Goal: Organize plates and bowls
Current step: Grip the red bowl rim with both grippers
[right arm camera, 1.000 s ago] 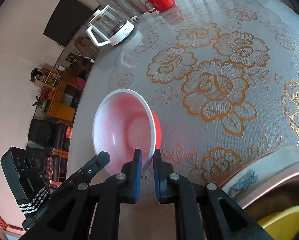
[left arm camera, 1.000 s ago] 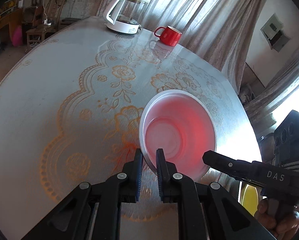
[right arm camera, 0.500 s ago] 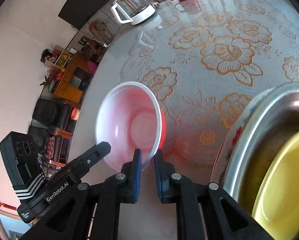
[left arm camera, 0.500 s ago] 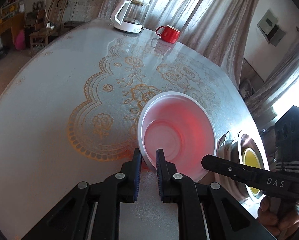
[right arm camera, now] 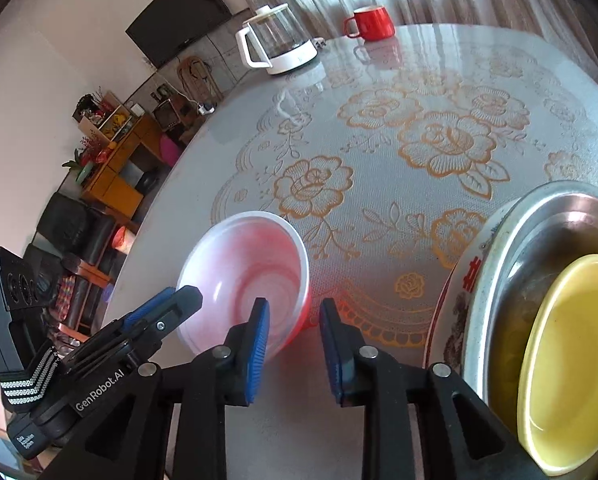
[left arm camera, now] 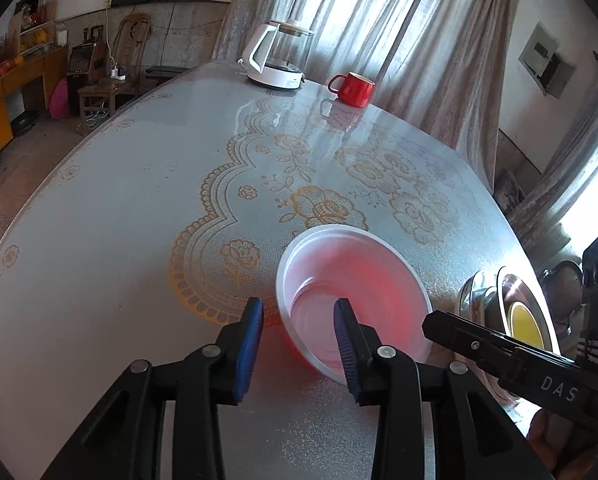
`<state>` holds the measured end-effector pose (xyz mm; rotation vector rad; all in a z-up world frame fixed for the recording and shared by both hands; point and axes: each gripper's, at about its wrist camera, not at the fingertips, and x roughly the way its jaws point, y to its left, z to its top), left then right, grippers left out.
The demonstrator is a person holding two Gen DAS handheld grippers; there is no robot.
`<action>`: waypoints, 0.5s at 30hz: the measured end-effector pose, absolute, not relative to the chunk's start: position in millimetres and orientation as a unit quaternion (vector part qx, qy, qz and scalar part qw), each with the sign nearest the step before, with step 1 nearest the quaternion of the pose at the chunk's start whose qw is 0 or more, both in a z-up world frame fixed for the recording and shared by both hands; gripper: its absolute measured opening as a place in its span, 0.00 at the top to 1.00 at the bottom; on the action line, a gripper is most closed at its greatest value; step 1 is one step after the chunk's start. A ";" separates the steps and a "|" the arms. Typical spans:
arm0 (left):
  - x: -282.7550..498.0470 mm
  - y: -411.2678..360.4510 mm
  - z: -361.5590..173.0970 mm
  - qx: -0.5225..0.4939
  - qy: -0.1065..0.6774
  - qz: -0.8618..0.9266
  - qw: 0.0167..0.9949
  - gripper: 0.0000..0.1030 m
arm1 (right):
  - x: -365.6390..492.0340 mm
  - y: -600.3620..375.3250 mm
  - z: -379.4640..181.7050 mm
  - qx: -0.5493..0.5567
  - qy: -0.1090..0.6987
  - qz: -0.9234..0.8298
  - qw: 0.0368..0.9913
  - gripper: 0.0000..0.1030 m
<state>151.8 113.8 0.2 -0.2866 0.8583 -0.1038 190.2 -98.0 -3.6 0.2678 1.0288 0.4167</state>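
Both grippers point down at the red bowl (left arm camera: pixel 353 292), left gripper (left arm camera: pixel 299 344) and right gripper (right arm camera: pixel 293 344) opening, its rim between each one's jaws, not pinched.

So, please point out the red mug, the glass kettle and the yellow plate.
red mug (left arm camera: pixel 354 89), left wrist view, its side wall.
glass kettle (right arm camera: pixel 277 38), right wrist view, its glass body.
yellow plate (right arm camera: pixel 571 360), right wrist view, its inner face.
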 end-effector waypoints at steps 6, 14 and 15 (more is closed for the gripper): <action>145.0 114.3 0.3 -0.116 0.393 -0.035 0.912 0.64 | 186.1 -86.6 -6.9 0.108 0.473 0.198 0.852 0.76; 141.5 113.6 -6.3 -0.105 0.391 -0.028 0.914 0.68 | 181.2 -83.5 -12.9 0.101 0.469 0.195 0.856 0.82; 141.0 112.7 -7.4 -0.103 0.391 -0.027 0.914 0.69 | 181.4 -83.0 -13.8 0.102 0.469 0.194 0.856 0.83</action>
